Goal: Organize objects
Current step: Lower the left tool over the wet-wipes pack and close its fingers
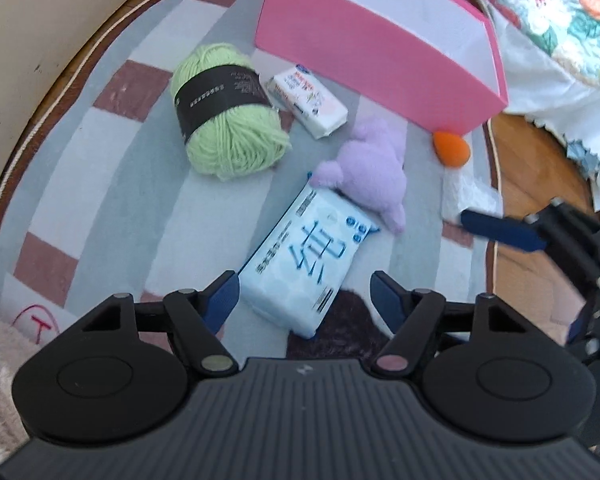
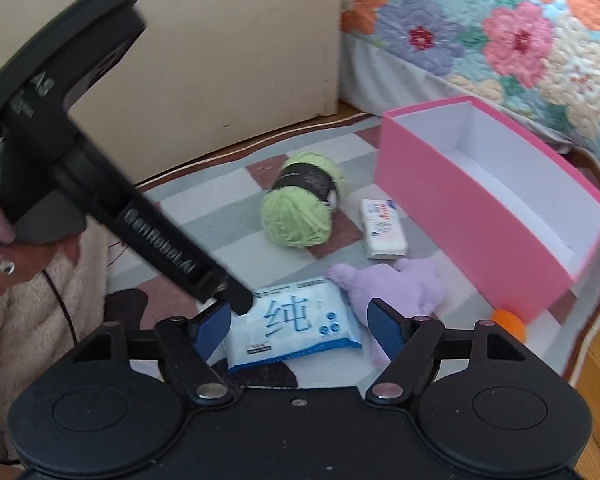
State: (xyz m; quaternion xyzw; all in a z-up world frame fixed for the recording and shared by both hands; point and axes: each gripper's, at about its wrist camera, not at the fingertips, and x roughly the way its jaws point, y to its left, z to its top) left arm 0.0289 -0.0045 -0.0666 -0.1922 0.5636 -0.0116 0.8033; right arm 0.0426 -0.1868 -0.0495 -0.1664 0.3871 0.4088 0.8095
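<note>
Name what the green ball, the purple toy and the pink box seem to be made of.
Green ball: wound yarn, matte; visible strands, dark paper band.
Purple toy: plush fabric, fuzzy nap.
Pink box: probably cardboard, smooth; thin stiff walls, white inside.

Checked rug (image 1: 112,152), floral quilt (image 2: 480,24), cream cabinet (image 2: 220,60), wooden floor (image 1: 540,168)

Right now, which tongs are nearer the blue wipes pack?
Left. The left tongs straddle the wipes pack; the right tongs hang off to its side, past the purple plush.
</note>
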